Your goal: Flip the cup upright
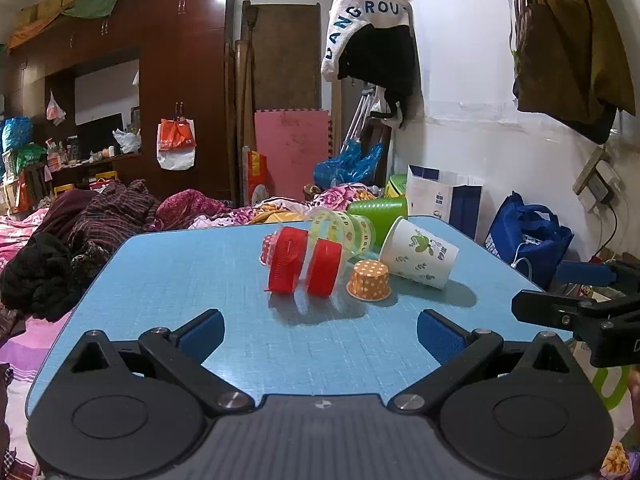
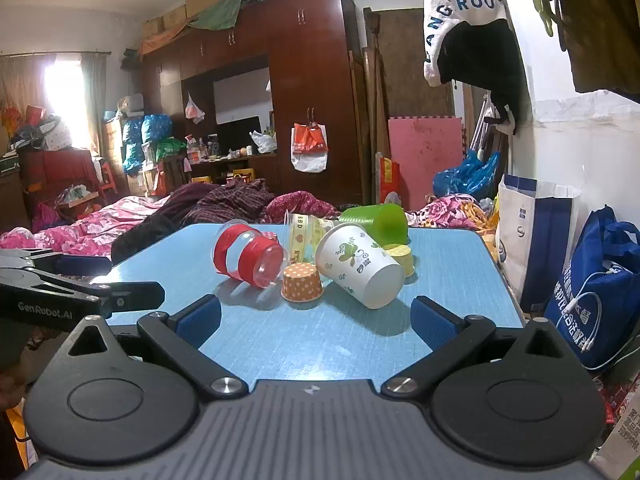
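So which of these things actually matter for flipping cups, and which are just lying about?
For the job:
- white leaf-print paper cup, on its side
- clear cup with red bands, on its side
- green cup, tipped over
- orange dotted cup, upside down
- left tool, right tool, both open

Just lying about:
- blue bag
- pink foam mat
- bedding

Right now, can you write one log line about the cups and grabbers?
left gripper: open, empty | right gripper: open, empty | white paper cup: on its side | orange dotted cup: upside down | blue table: none upright yet
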The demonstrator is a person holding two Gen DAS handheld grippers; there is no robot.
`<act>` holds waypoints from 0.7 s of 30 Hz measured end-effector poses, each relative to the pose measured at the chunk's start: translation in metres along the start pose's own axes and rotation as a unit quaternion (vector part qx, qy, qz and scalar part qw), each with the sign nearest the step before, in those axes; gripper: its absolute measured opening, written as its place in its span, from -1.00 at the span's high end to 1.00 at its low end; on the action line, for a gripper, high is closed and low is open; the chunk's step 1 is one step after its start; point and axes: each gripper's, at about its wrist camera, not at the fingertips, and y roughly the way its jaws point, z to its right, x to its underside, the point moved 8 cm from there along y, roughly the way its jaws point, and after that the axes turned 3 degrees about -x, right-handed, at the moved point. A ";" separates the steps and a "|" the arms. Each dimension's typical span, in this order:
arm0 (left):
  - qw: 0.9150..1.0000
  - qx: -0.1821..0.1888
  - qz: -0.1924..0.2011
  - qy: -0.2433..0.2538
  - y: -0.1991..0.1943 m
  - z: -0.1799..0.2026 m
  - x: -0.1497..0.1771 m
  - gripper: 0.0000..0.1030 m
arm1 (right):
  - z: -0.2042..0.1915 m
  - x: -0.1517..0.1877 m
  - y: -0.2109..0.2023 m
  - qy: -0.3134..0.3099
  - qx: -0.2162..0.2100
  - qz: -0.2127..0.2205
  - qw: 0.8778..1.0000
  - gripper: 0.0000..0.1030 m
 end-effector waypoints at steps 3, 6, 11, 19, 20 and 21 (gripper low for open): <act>1.000 0.001 -0.001 0.001 0.000 0.000 0.000 -1.00 | 0.000 0.000 0.000 0.000 0.000 0.000 1.000 -0.98; 1.000 0.004 -0.001 0.001 -0.001 -0.001 0.000 -1.00 | 0.000 0.000 0.000 0.000 0.000 0.000 1.000 -0.98; 1.000 0.004 -0.002 0.001 0.000 0.003 0.000 -1.00 | 0.000 0.000 0.000 0.001 0.000 0.000 1.000 -0.98; 1.000 0.007 -0.004 0.002 0.001 0.005 0.001 -1.00 | 0.000 0.000 0.000 0.000 0.000 0.000 1.000 -0.98; 1.000 0.008 -0.004 0.003 0.001 0.006 0.001 -1.00 | 0.000 0.000 0.000 0.000 0.000 0.000 1.000 -0.98; 1.000 0.009 -0.004 0.004 0.002 0.006 0.001 -1.00 | 0.000 0.000 0.000 0.000 0.000 -0.001 1.000 -0.98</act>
